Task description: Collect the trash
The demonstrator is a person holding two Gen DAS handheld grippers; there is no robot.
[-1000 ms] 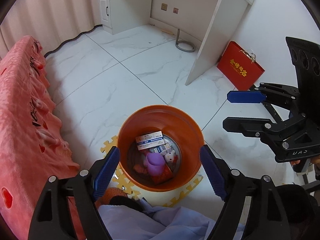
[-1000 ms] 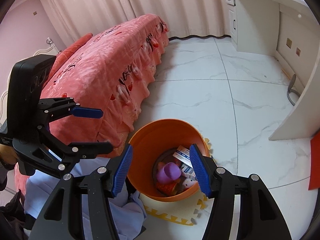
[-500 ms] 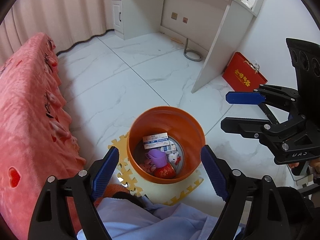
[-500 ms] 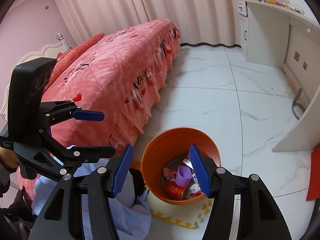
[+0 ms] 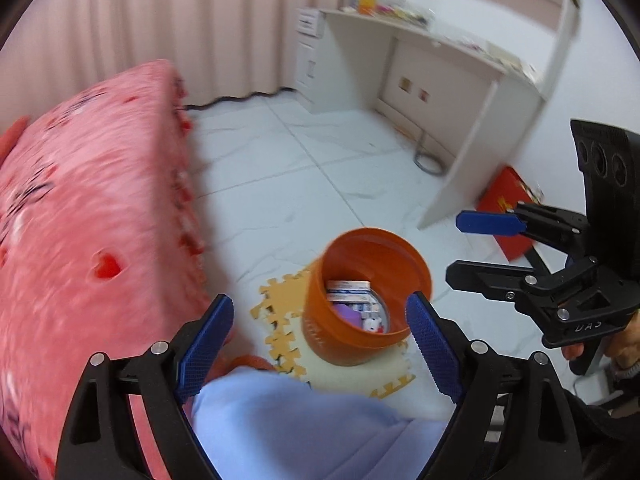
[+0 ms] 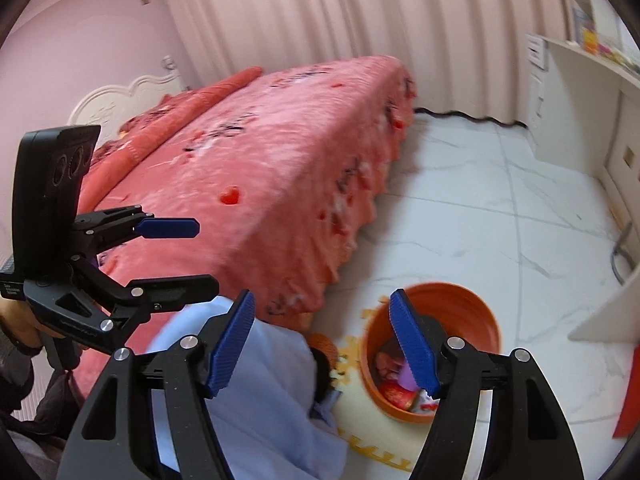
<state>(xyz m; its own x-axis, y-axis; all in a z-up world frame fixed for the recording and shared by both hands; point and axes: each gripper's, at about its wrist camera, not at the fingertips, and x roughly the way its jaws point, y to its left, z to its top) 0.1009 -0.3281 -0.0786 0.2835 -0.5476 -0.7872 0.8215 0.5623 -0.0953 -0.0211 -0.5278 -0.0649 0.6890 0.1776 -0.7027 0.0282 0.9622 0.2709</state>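
White marble floor [image 5: 280, 184] fills my left view, where the left gripper [image 5: 320, 344] has just been opening; its jaws stand wide and empty, the one orange bin [image 5: 366, 296] showing between them on a yellow foam mat [image 5: 280, 304], presumably kept beside the bed [image 5: 92, 216] for easy dropping. In my right view the right gripper [image 6: 324, 344] has also been opening, jaws apart, nothing held; the bin [image 6: 472, 320] sits behind its right jaw, holding several collected scraps.

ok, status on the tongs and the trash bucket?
Left tongs open, nothing between them. Right tongs open, nothing held, jaws just widened. Orange bucket upright on yellow foam mat, trash inside. Nothing in the way.
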